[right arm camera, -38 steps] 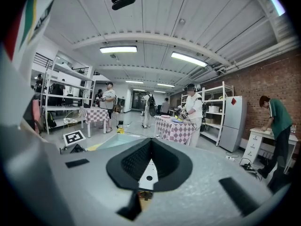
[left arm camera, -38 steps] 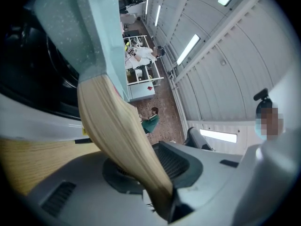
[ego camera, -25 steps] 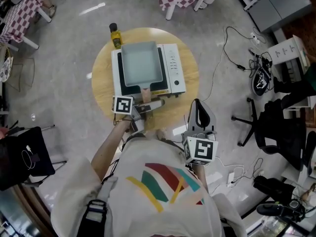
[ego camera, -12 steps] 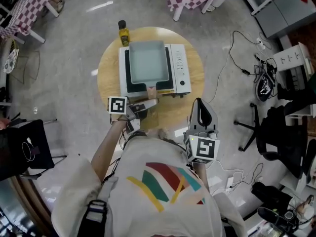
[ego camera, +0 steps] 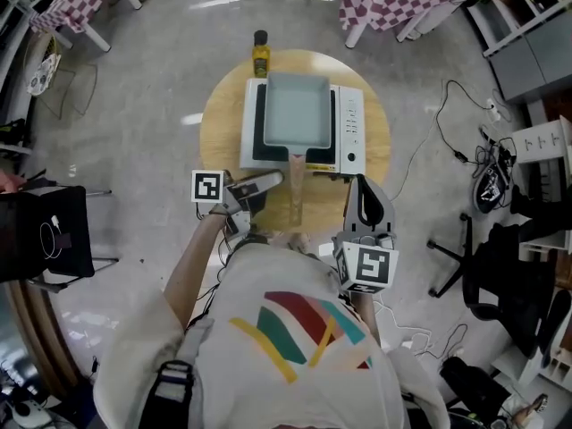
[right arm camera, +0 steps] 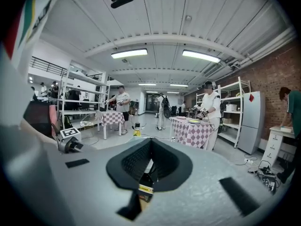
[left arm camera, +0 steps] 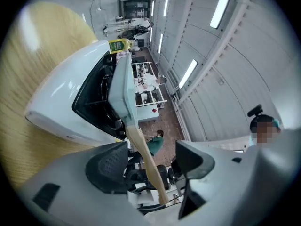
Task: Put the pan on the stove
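Pan: seated flat on the stove, on the round worktop; the task is judged as good as done.
Handle: wooden, pointed toward the person, carried past the stove's front edge.
Left gripper: jaws spread wide; the handle is seen between them but not clamped.
Right gripper: jaws pressed together, nothing held.
Handling: the pan is judged rigid, fairly heavy and slick-sided. The handle is the only sound hold, best taken close to the pan.
Bottle: just behind the stove.
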{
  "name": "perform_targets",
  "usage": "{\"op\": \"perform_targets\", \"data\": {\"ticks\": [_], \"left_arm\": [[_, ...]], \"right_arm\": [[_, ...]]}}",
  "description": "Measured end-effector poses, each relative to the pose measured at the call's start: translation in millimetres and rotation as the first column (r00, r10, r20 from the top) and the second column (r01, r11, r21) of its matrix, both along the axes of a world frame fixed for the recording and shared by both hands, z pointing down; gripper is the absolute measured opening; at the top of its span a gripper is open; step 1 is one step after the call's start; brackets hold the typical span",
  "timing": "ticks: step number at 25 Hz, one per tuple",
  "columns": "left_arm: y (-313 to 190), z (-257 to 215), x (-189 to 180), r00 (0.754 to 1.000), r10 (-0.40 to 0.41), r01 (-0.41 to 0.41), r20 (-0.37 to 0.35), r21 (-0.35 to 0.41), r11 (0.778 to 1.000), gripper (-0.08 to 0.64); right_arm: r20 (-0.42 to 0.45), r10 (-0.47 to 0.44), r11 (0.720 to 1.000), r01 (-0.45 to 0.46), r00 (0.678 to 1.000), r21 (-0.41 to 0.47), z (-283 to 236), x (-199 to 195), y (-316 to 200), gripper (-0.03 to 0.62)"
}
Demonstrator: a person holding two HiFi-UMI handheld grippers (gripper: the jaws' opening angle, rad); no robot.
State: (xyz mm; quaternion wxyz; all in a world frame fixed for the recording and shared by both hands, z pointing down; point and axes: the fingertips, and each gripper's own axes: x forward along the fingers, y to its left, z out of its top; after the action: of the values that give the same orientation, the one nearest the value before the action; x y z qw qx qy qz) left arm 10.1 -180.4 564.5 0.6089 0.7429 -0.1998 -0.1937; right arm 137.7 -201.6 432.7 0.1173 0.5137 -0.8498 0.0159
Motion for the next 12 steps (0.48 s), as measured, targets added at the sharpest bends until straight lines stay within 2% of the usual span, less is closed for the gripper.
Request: {"op": "perform_targets", "data": {"ticks": [3, 6, 9, 12], "left_arm": [[-1, -6, -11, 0.991, -0.006, -0.002, 0.131, 0.062, 0.998, 0.31], [-14, -31, -21, 0.973, -0.053, 0.007, 0.225, 0.2, 0.98, 0.268], [-35, -65, -43, 0.923, -0.198, 0.078, 0.329, 0.345, 0.935, 0.185], [-50, -116, -62, 0.868, -0.358, 0.163, 0.344, 0.484, 0.86, 0.106]], "right_arm": [[0.003, -0.025, 1.0, 0.025, 1.0, 0.008, -4, -7, -1, -0.002], [0.005, -0.039, 0.999, 0.039, 0.999, 0.019, -9, -12, -2, -0.002], [0.003, -0.048, 0.998, 0.048, 0.999, 0.034, -15, -14, -3, -0.002], [0.011, -0.06, 0.997, 0.059, 0.998, 0.045, -19, -16, -1, -0.002]]}}
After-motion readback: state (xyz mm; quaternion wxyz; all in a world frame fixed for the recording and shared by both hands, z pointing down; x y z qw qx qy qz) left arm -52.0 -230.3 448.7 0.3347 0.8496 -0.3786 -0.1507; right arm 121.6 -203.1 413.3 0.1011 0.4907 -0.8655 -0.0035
